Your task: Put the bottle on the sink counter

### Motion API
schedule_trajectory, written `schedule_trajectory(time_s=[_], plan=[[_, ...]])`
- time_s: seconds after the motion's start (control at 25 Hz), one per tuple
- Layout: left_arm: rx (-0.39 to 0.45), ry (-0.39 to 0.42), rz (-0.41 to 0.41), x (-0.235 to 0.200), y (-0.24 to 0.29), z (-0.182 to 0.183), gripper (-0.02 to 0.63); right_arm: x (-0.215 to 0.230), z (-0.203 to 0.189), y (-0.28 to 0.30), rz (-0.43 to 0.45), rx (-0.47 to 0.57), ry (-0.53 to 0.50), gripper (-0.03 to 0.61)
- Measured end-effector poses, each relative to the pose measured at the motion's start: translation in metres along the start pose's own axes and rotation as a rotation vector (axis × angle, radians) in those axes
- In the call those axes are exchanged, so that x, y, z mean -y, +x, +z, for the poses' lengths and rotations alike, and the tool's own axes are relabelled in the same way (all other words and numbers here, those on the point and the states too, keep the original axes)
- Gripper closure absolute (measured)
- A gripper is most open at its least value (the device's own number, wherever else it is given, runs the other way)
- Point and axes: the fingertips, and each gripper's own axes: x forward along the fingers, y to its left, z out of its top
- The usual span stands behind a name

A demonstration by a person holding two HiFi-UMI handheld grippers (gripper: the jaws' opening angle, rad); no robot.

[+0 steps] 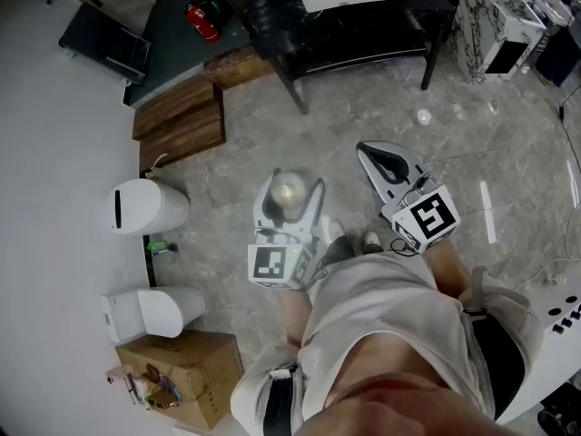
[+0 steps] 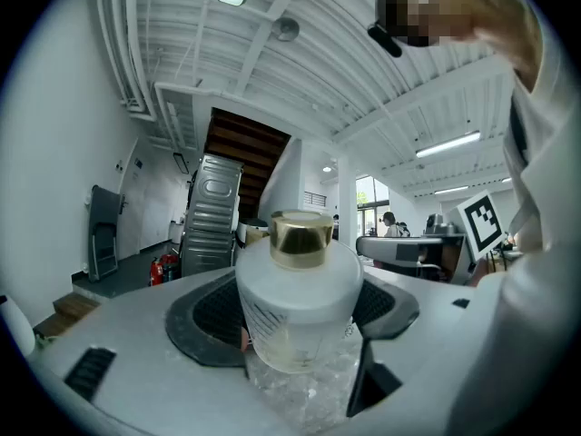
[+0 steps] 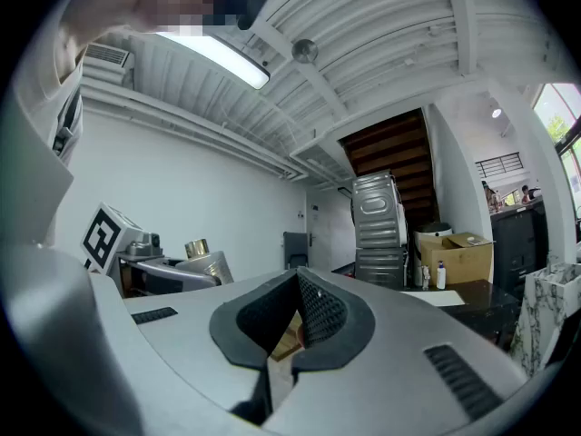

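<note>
Left gripper is clasping the frosted bottle by its body, above the floor; right gripper, at its two o'clock, is pinched together, empty. Probably glass: rigid, slick, breakable, so mid-body holding suits. The head view is showing only the cap; the left gripper view, the pads pressing its sides.

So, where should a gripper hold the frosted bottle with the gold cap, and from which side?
Grip the bottle by its wide round body, below the shoulder, from the side, as the left gripper does. The gold cap is narrow and probably slippery.
</note>
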Motion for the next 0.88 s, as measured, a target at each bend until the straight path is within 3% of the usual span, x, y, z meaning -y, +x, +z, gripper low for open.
schedule_trajectory(time_s=[0.2, 0.4, 0.88], plan=[[0.008, 0.018, 0.007, 0.011, 0.004, 0.006, 0.282, 0.000, -0.006, -0.005, 0.039, -0.027, 0.021, 0.581], [0.007, 0.026, 0.015, 0.021, 0.007, 0.006, 0.282, -0.003, -0.007, -0.011, 0.063, 0.008, 0.026, 0.581], [0.003, 0.030, 0.029, 0.003, 0.031, 0.006, 0.282, 0.013, -0.015, 0.017, 0.084, -0.012, 0.019, 0.581]])
